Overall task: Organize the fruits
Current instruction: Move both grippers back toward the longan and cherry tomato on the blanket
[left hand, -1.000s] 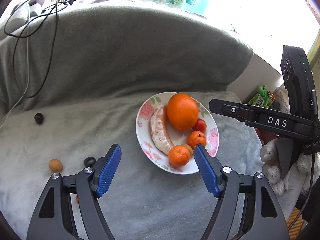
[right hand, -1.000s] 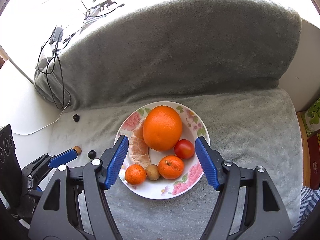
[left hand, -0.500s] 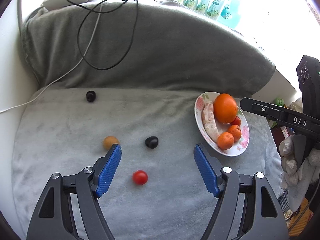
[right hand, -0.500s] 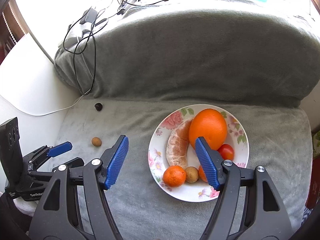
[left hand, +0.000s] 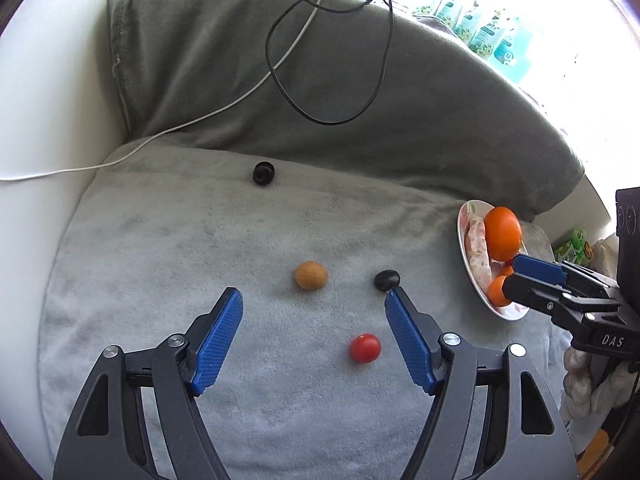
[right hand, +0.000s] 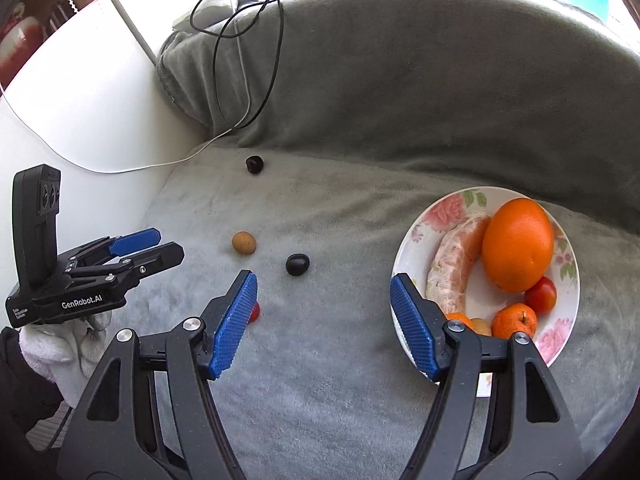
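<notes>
1. Left gripper (left hand: pixel 314 300): jaws apart, nothing clamped; it has just narrowed slightly.
2. Small red tomato (left hand: pixel 364 348) lies on the grey blanket (left hand: pixel 200 240) between its fingers.
3. Right gripper (right hand: pixel 324 290): jaws apart, empty, just beside the floral plate (right hand: pixel 568 280) of fruit.
4. Tan fruit (left hand: pixel 310 275) and two dark fruits lie loose nearby.

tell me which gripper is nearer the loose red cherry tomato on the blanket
Left. The left gripper has the cherry tomato between its open fingers; the right gripper hangs off to the tomato's plate side.
</notes>
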